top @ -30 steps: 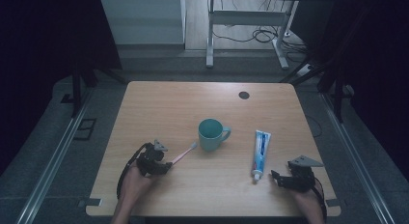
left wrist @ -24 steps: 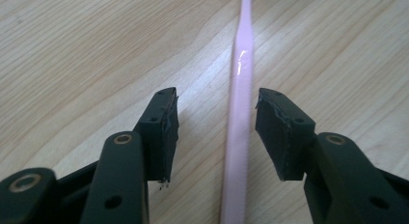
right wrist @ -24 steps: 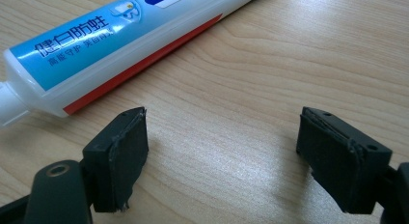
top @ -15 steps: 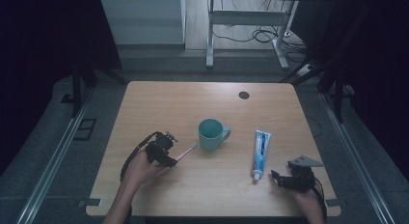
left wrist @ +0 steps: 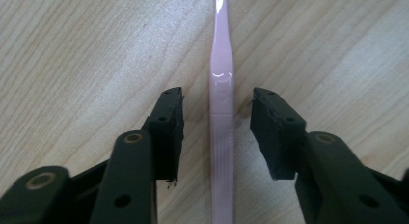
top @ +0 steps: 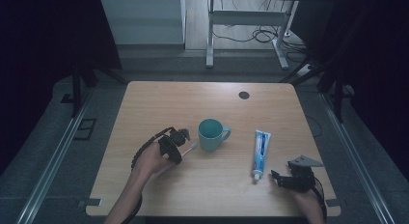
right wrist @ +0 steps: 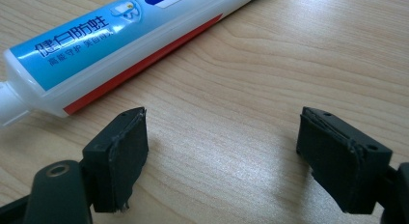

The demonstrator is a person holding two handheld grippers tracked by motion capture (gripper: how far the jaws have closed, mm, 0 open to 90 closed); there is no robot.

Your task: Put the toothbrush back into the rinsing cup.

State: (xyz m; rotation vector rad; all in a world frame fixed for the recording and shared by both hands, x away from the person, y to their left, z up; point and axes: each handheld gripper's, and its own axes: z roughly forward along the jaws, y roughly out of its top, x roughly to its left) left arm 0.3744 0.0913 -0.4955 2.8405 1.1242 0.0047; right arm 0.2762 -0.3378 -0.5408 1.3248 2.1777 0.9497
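**Left jaws straddling toothbrush, not yet gripping; right jaws wide over bare counter**

Left gripper (top: 179, 143), high view: held over the wooden counter (top: 159, 103), just left of the teal mug (top: 211, 134). Pink toothbrush (top: 189, 148) seen there as a short stub poking from under the gripper toward the mug, head close to the mug's base; contact between head and mug not determinable. Handle hidden by hand and gripper.

Left gripper view: toothbrush (left wrist: 222, 113) lying flat on the counter, handle running straight up between the two jaws. Clear strip of wood visible on either side of the handle; pads not touching it. Jaws partly open and just been closing, toothbrush between them, nothing gripped. Mug outside this view.

Right gripper (top: 282, 178), high view: resting near the counter's front right corner, just beside the cap end of the toothpaste tube (top: 261, 151), which lies lengthwise right of the mug.

Right gripper view: jaws spread wide, bare wood between them, nothing held. Toothpaste tube (right wrist: 115, 45) ahead and to the left, blue-and-white with a red stripe and printed characters legible, detail unreadable from above. Tube clear of both pads.
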